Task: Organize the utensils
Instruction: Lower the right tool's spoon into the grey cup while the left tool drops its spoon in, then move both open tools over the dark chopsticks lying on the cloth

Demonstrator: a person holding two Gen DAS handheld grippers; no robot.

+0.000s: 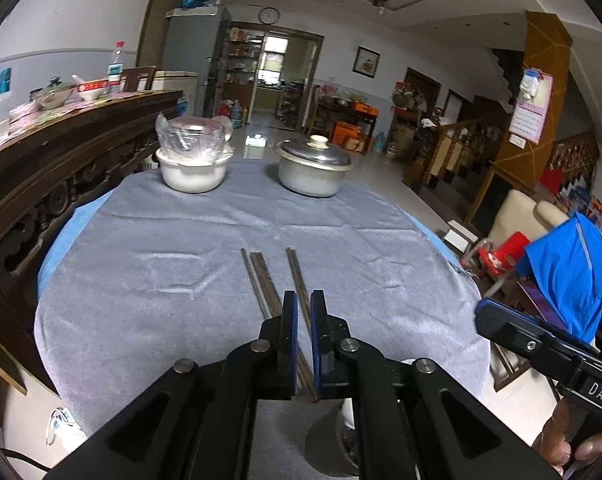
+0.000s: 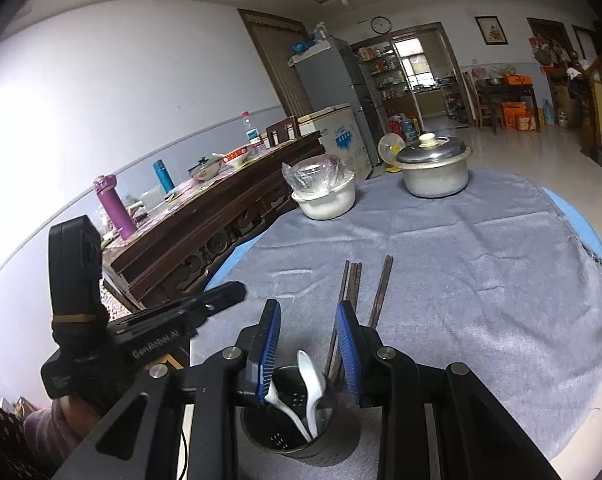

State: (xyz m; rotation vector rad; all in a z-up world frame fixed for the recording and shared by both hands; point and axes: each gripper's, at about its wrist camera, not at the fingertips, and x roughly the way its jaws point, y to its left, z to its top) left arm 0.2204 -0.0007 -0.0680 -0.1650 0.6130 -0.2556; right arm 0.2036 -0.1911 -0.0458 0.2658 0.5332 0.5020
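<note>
Lying on the grey cloth that covers the round table, the dark chopsticks sit at the centre of the left wrist view as a close bundle, with one single chopstick apart to their right. The left gripper fills the lower middle of that frame; its blue-padded jaws stand almost together, leaving a thin slit, and the single chopstick runs down through that slit toward the bottom of the frame. Whether the pads actually press on it cannot be told.

In the right wrist view the right gripper stands at lower centre with its jaws partly apart and nothing between the pads. Below it, at the bottom centre, stands a dark perforated utensil holder with two white spoons leaning inside. The chopsticks lie just above and right of the gripper in this frame.

At the upper part of both views a white pot holding plastic-wrapped bowls and a lidded metal pot sit at the far edge of the cloth, well apart from the chopsticks. A carved wooden sideboard crowded with dishes runs along the left
</note>
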